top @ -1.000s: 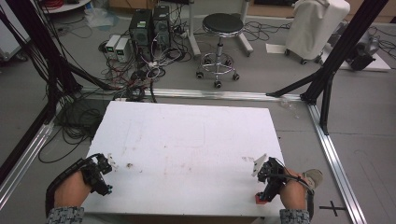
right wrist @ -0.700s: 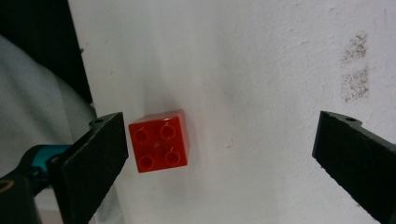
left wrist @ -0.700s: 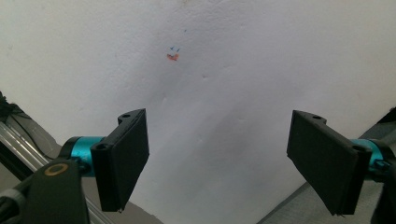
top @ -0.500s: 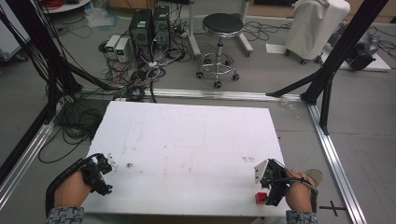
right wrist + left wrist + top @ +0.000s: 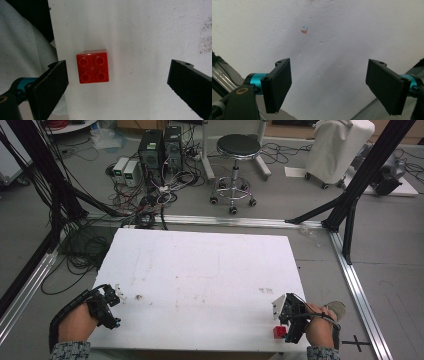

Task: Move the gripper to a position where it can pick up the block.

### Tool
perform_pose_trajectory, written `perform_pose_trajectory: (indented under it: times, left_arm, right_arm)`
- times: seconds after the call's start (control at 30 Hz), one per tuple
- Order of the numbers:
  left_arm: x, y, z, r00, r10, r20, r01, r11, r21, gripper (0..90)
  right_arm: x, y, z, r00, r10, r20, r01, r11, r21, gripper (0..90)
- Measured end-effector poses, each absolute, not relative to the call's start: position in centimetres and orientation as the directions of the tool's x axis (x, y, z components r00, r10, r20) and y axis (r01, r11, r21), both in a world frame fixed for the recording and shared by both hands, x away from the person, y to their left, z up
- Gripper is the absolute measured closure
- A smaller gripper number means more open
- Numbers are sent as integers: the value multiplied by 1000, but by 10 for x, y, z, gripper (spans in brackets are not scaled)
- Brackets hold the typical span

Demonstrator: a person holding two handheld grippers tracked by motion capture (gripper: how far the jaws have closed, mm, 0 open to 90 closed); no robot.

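Observation:
A small red brick point(image 5: 279, 332) with studs on top sits on the white table point(image 5: 205, 270) near its front right corner. In the right gripper view the red brick point(image 5: 93, 66) lies flat on the table between the jaws, close to the left jaw and touching neither. My right gripper point(image 5: 117, 87) is open above it, and in the high view the right gripper point(image 5: 289, 321) hovers beside the brick. My left gripper point(image 5: 111, 306) is at the table's front left edge. In its own view the left gripper point(image 5: 332, 90) is open over bare table with nothing between its jaws.
A small orange mark point(image 5: 304, 31) is on the table ahead of the left gripper. Beyond the table stand a black stool point(image 5: 235, 150), computer boxes point(image 5: 159, 145) with tangled cables point(image 5: 145, 205), and black frame posts point(image 5: 360, 175). Metal rails point(image 5: 355, 285) run along the floor.
My right gripper has drawn back toward the front edge and turned over the red brick. The left gripper has stayed where it was.

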State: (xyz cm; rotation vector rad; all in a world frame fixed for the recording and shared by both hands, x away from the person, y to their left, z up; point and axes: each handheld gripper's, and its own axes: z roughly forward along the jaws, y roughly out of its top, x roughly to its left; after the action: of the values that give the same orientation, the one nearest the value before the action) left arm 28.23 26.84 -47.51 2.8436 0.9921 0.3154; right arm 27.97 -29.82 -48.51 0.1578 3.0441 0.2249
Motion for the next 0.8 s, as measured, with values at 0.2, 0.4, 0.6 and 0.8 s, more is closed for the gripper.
perform_pose_trajectory:
  times: [0.2,0.4,0.6,0.8]
  left_arm:
    - [283,269,-476,764,626,155,603,-779,175,212]
    - [283,269,-476,764,626,157,603,-779,175,212]
    - [282,268,-475,764,625,158,600,-779,182,212]
    - [282,269,-474,766,623,159,597,-781,183,212]
  right_arm:
    - [278,-297,-491,-991,114,-64,107,988,109,26]
    - [274,-299,-492,-992,104,-65,98,991,93,26]
    - [271,-296,-497,-993,88,-76,82,993,84,26]
    - [271,-292,-504,-995,72,-65,67,995,75,26]
